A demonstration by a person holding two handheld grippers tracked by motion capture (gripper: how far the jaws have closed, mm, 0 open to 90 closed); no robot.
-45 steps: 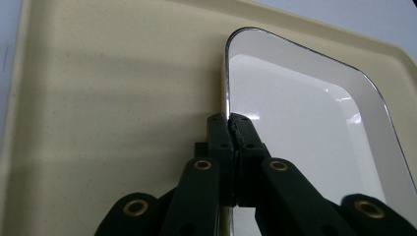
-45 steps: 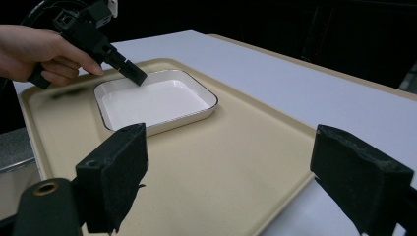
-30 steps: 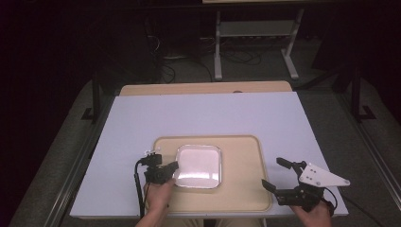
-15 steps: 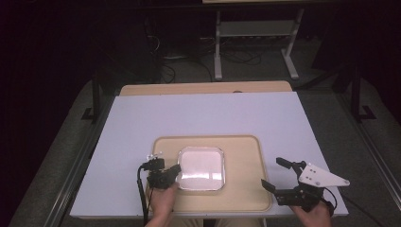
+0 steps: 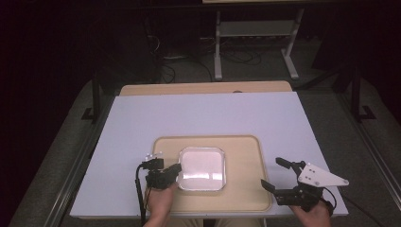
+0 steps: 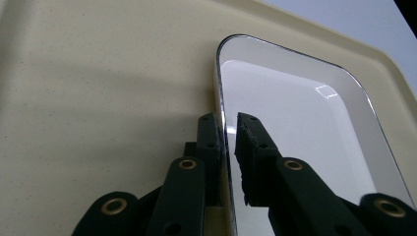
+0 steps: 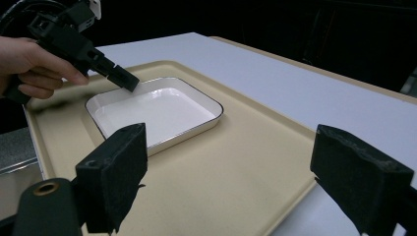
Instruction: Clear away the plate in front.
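White square dish (image 5: 202, 168) with a dark rim sits on a beige tray (image 5: 246, 189), toward the tray's left half, and the tray lies on the near part of the white tabletop (image 5: 203, 116).

The left claw (image 5: 176, 170) is at the dish's left edge. In the left gripper view its jaws stand nearly together, one outside the rim and one inside the dish (image 6: 300, 118), with the thin rim between them; the outer jaw touches the rim, while a sliver of gap shows beside the inner jaw, so whether the grip is fully closed cannot be told. The left hand (image 5: 161, 201) holds it from below.

The right claw (image 5: 276, 172) hovers at the tray's right edge, jaws spread wide and holding nothing; in the right gripper view the two black pads stand far apart, with the tray (image 7: 231, 162) and dish (image 7: 157, 110) between them.

The person's forearms are cut off at the bottom of the high view, and the surroundings beyond the tabletop are dark.

Compared with half a second ago, the left claw has shifted slightly toward the dish's rim; the right claw, dish and tray are unchanged.
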